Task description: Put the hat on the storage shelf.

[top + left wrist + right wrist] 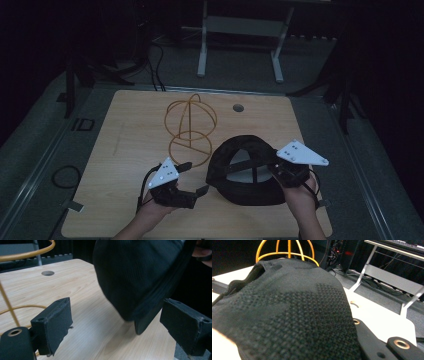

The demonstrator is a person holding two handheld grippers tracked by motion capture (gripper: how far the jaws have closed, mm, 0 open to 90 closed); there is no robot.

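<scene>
The surface (135, 150) is seen to be a light wood-grain top with rounded corners and a round cable hole (238, 108) near its far edge. It is bordered by grey carpeted floor (35, 150), on which a loop of black cable (65, 176) is laid. Beyond the far edge, the white legs of a metal frame (240, 45) are observed in a dark, unlit room.

A black cap (248, 172) is held upside down, with its opening turned up. It is gripped at one edge by the jaws of the right gripper (278, 172), which are closed on its fabric; in the right gripper view the knitted crown is seen lying over those jaws.

The left gripper (196, 180) is held just beside the cap's other edge. Its jaws stand apart, with nothing pressed between them; in the left gripper view the cap's brim (150, 315) hangs ahead of them, closer to the right-hand jaw.

A yellow wire cap stand (191, 131) is set on the surface beyond the left gripper's jaws, apart from the cap.
</scene>
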